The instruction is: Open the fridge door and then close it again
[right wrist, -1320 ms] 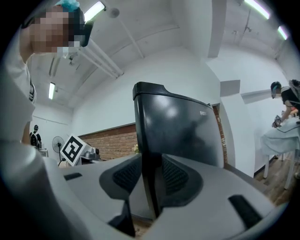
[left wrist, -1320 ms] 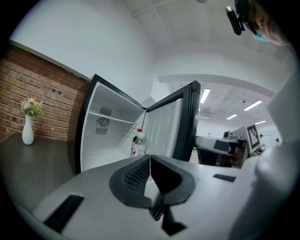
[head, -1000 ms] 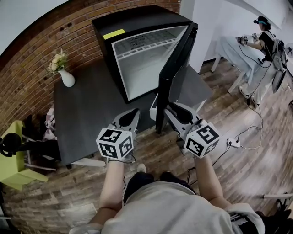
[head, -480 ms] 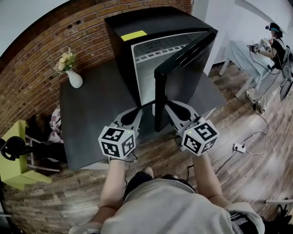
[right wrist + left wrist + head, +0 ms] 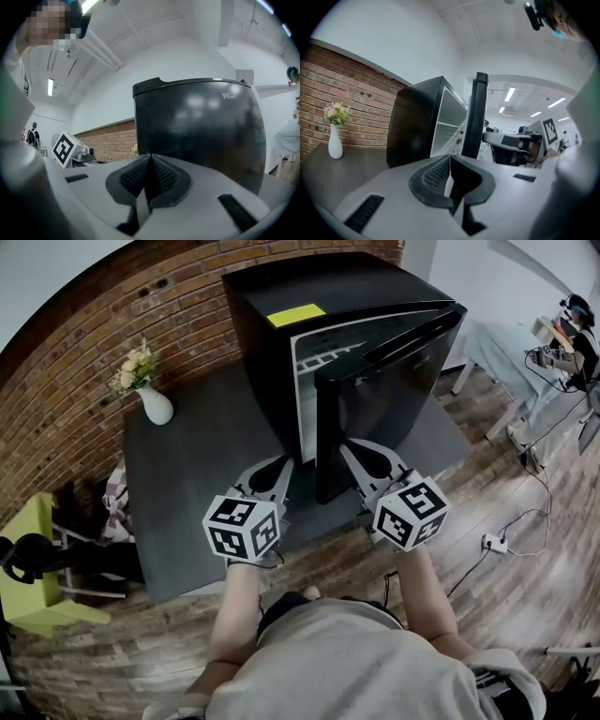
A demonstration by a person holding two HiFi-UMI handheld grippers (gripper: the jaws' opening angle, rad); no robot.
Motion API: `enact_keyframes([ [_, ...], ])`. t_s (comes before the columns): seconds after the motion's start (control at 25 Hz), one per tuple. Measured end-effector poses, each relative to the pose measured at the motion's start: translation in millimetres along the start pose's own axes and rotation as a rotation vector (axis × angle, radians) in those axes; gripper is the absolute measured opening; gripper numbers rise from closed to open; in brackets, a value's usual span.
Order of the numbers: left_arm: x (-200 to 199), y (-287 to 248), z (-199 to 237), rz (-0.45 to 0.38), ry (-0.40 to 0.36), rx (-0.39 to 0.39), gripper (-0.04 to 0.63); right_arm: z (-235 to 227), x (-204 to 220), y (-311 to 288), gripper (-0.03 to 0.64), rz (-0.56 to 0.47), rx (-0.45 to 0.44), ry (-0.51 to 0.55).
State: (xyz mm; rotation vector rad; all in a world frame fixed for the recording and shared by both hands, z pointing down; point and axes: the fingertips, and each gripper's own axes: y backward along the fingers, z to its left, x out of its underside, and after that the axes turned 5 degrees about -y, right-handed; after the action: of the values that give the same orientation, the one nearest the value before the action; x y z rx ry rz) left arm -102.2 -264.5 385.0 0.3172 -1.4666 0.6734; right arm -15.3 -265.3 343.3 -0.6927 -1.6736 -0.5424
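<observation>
While the fridge (image 5: 281, 296) stands far back on the dark bench (image 5: 187, 484), the head view shows the fridge door (image 5: 394, 390) partly open. It looks like a stiff, weighty slab, probably best pushed on its glossy face near the free edge, which the left tool (image 5: 279, 468) and right tool (image 5: 353, 450) flank. In the left gripper view the jaws sit together, empty, and the interior is mostly hidden. In the right gripper view the jaws have just been closing and meet on nothing; contact with the door is unclear.

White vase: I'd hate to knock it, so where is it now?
Head view, left side: the white vase stands on the dark table beside the brick wall, left of the fridge.
</observation>
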Motion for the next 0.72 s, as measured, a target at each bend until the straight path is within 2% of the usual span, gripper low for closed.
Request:
enact_keyframes([
  [0.72,-16.6,-10.8,33.8,-0.031,-0.011,0.021,0.008,-6.7,-2.2,-48.5,0.0,0.012,0.062,0.026],
])
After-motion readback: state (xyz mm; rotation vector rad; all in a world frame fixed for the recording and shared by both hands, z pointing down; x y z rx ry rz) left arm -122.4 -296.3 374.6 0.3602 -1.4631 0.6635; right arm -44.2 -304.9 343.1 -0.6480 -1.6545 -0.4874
